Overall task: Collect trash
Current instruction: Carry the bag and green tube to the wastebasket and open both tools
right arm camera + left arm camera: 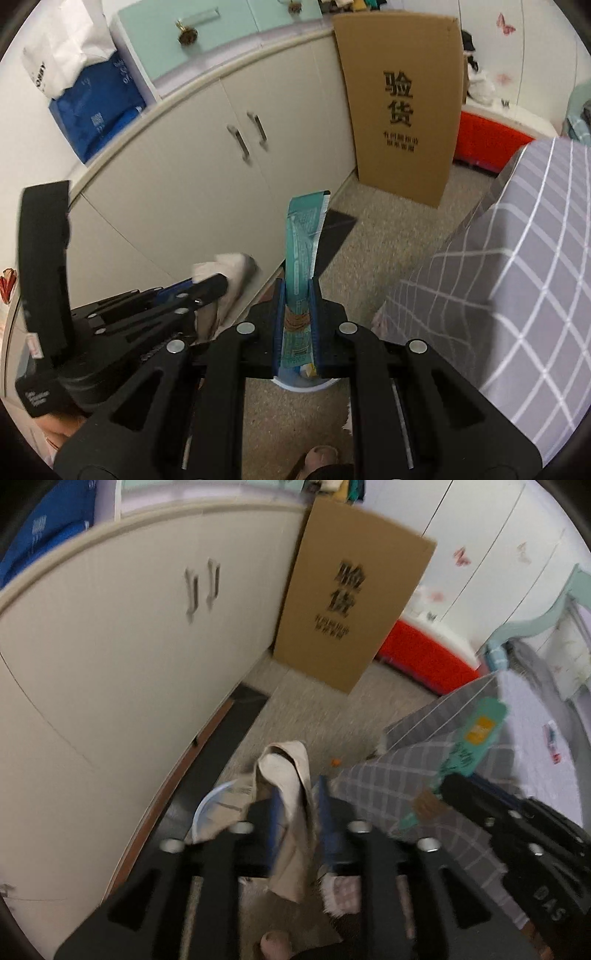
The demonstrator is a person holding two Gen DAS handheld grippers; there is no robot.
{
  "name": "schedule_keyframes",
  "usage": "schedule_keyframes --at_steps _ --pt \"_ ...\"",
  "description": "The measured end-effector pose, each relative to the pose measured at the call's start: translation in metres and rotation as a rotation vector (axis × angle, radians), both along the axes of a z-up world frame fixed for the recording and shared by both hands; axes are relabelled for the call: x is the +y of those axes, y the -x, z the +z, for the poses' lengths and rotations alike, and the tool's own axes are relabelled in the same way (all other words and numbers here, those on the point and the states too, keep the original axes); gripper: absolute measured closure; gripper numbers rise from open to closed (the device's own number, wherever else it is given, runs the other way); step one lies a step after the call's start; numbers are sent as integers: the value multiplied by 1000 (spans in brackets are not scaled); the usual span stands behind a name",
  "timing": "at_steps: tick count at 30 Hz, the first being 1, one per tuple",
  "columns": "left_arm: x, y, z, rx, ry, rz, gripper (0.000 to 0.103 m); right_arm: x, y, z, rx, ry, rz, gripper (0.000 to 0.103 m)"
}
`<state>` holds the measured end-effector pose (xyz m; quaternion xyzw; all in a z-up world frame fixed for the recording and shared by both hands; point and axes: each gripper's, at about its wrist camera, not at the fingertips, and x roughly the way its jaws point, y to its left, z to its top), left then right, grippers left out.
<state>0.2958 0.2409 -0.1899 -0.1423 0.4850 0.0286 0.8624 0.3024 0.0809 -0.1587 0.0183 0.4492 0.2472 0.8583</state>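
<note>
Two tongs with trash, poised over a white bin on the floor.

Left tongs (295,812): jaws part-open, a crumpled beige tissue (291,797) draped loosely between the blue pads, apparently no longer pinched; whether it is slipping free cannot be told through the blur. Right tongs (298,314): narrow, clamped on a teal wrapper (303,251) that stands upright out of the pads, gripped low so its length stays clear. White bin (303,382): rim showing directly beneath the right tongs and just left of the left tongs, beside the cream cabinet (207,177). Both tongs tilt downward, judged as positioning to drop items in. Grey checked bedspread (517,266) to the right; cardboard box (402,107) against the cabinet beyond.
</note>
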Motion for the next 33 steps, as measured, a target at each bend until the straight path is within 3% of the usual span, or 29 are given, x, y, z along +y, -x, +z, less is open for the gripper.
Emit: schedule_keyframes --at_steps 2,8,18,33 --pt "5 -1 -9 29 -14 24 47 1 -2 -9 19 11 -1 90" --pt "18 2 -18 46 -17 60 41 6 -4 -24 57 18 5 90" --pt "19 7 -14 34 -30 61 38 17 -3 -26 68 22 23 90" --pt "60 23 -12 13 1 228 38 38 -6 -28 68 -2 70 89"
